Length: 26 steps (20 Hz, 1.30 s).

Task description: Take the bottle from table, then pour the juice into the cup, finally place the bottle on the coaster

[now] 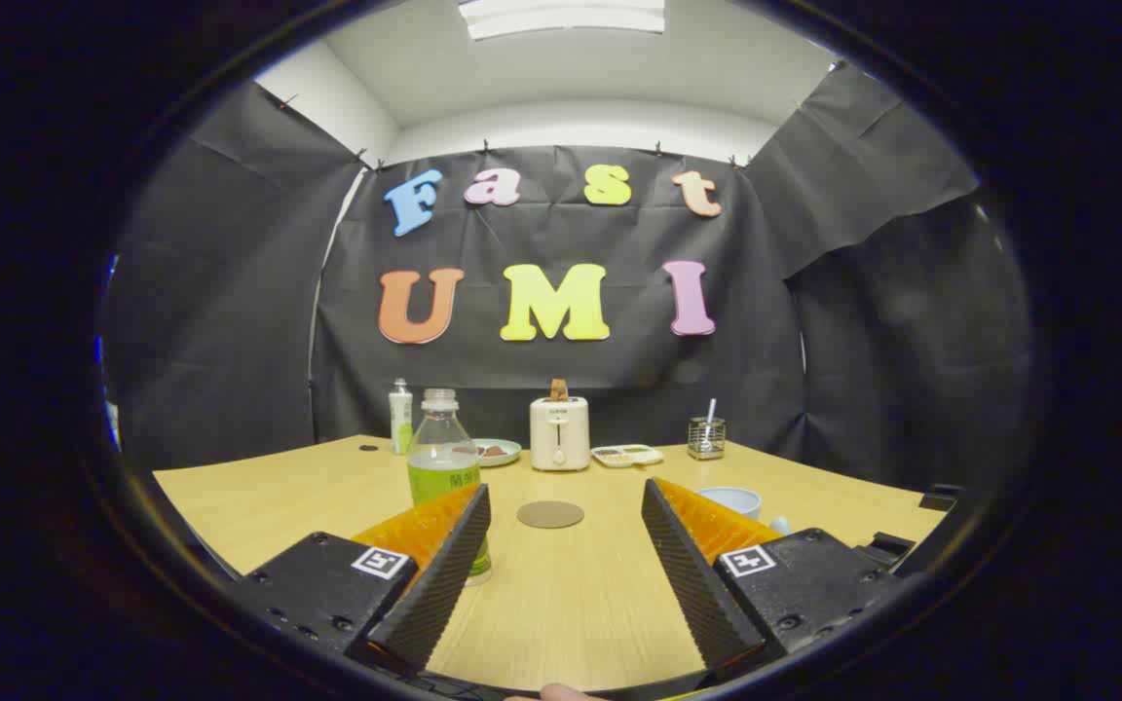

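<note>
Gripper [566, 531] fingers spread wide, holding nothing, over wooden table [571, 604]. Bottle [442, 458] stands upright behind left finger, uncapped, part-filled with green juice. Coaster [550, 514] ahead between fingers; cup [731, 500] behind right finger. Clear plastic likely light, slick, squeezable: grip mid-body, gently, keep level to avoid spill.

black cloth walls [220, 321], white ceiling with light panel [561, 15], wooden table [571, 594].

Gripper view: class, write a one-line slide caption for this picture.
Open gripper hovers over the wooden table, bottle behind its left finger, coaster ahead between the fingers, cup behind the right.
</note>
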Tool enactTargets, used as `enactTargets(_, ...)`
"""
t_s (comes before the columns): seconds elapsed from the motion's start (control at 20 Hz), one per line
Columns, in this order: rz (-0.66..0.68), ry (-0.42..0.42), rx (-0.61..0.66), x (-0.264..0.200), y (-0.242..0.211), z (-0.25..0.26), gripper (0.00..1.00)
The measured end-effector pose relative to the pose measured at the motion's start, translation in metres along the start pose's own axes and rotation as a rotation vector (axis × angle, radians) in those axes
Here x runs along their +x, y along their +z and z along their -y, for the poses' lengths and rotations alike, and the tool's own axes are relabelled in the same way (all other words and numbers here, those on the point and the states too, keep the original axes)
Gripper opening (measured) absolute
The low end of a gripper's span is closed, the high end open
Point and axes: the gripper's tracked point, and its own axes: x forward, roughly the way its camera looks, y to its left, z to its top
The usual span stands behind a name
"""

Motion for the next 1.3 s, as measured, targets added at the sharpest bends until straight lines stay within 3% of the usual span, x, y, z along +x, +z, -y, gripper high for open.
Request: enactTargets(1.3,-0.062,0.058,-0.015,0.018,-0.019,-0.039,1.00)
